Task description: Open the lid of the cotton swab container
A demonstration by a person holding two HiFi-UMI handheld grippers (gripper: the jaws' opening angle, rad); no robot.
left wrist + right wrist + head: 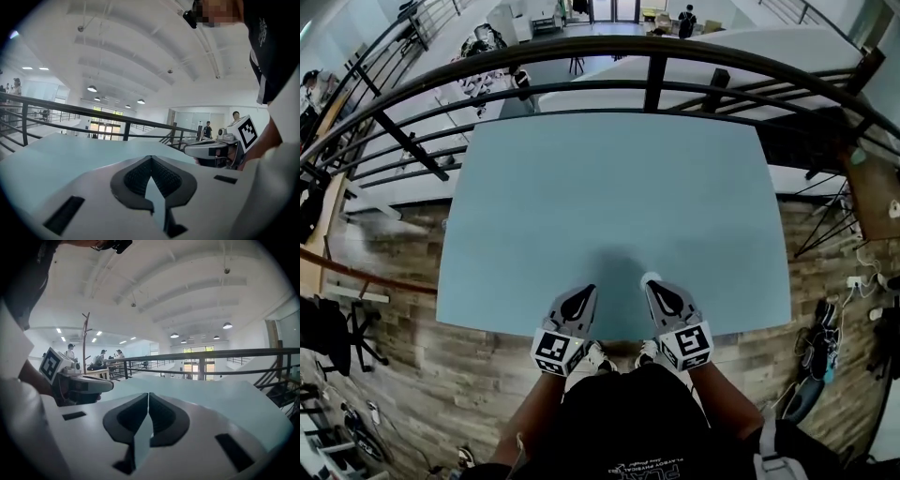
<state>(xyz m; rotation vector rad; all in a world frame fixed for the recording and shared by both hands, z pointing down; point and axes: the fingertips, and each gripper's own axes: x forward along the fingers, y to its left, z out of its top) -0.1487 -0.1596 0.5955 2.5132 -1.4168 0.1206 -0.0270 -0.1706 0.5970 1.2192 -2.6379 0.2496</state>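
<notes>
Hovering pair: left hand-held gripper (589, 291) and right hand-held gripper (653, 286), side by side over the near edge of the surface (609, 187), tips pointing away from the person.
Left hand-held gripper, jaws: pressed together, the ribbed pads meeting along one seam; nothing between them.
Right hand-held gripper, jaws: pressed together likewise; nothing pinched.
Surface: pale blue; nothing shows on it ahead of either hand-held gripper, out to the railing (656, 70) beyond its far edge.
Possible container: small white round shape (650, 277) right at the tip of the right hand-held gripper, on the side facing the left one. It is too small to tell whether this is the cotton swab container, its lid, or a part of the tool. Neither gripper view shows it.
Lid: cannot be picked out, so open or closed cannot be told.
Done so far: nothing, by my judgement; neither hand-held gripper has hold of anything.
Left to do: the whole task. One hand-held gripper would have to spread and steady the container body, and the other would have to take the lid and lift or flip it.
Stage: approach, as far as these views allow a judgement.
</notes>
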